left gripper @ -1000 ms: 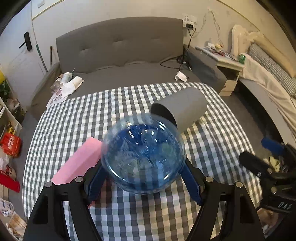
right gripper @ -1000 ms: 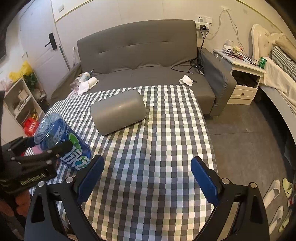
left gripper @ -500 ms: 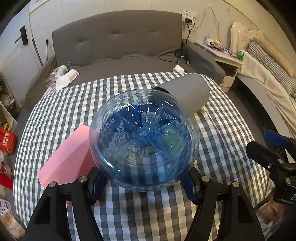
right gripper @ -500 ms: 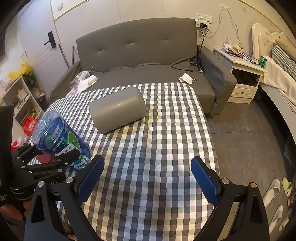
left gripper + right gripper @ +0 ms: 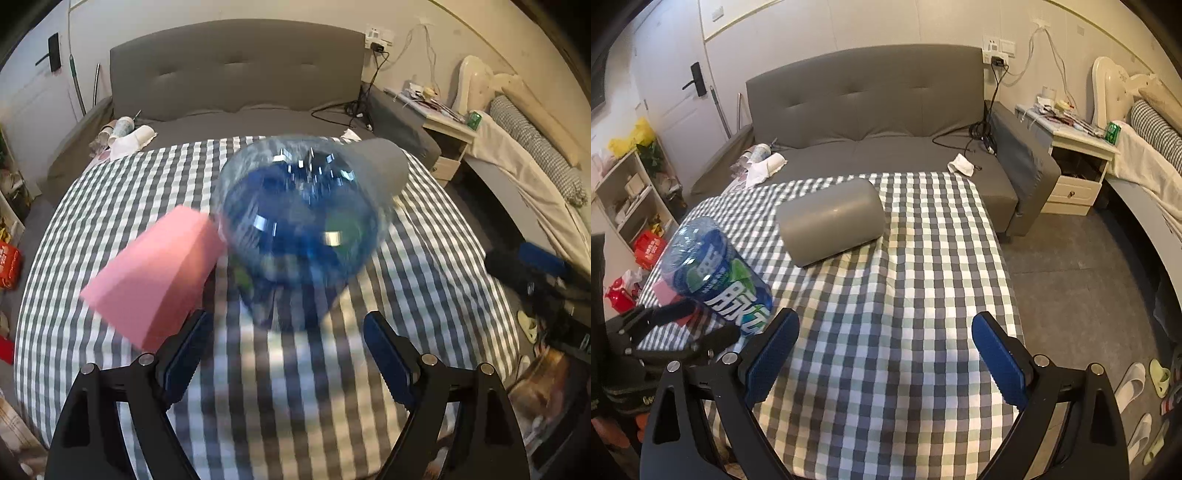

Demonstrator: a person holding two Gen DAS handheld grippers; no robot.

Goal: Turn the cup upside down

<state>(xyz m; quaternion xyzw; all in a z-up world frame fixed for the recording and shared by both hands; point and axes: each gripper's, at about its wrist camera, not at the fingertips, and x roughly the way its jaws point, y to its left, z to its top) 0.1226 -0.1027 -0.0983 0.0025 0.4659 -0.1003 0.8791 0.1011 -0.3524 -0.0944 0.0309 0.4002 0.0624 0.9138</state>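
Note:
A clear blue plastic cup point(image 5: 303, 221) with a blue-green label leans over the checked table point(image 5: 424, 280), its closed base up and toward the left wrist camera and its mouth down near the cloth; it is blurred. My left gripper point(image 5: 284, 332) is open, the cup just past its blue fingertips point(image 5: 188, 343). In the right wrist view the cup point(image 5: 716, 280) is tilted at the table's left edge with the left gripper point(image 5: 687, 325) at its lower end. My right gripper point(image 5: 884, 332) is open and holds nothing, over the near part of the table.
A grey cylinder cushion point(image 5: 831, 221) lies on its side mid-table behind the cup. A pink block point(image 5: 155, 280) lies left of the cup. A grey sofa point(image 5: 886, 110) stands behind the table, a nightstand point(image 5: 1075, 177) and bed at right, shelves at left.
The left gripper's fingers have parted slightly and the cup has left them, tipping forward and down toward the cloth. The right gripper has stayed still.

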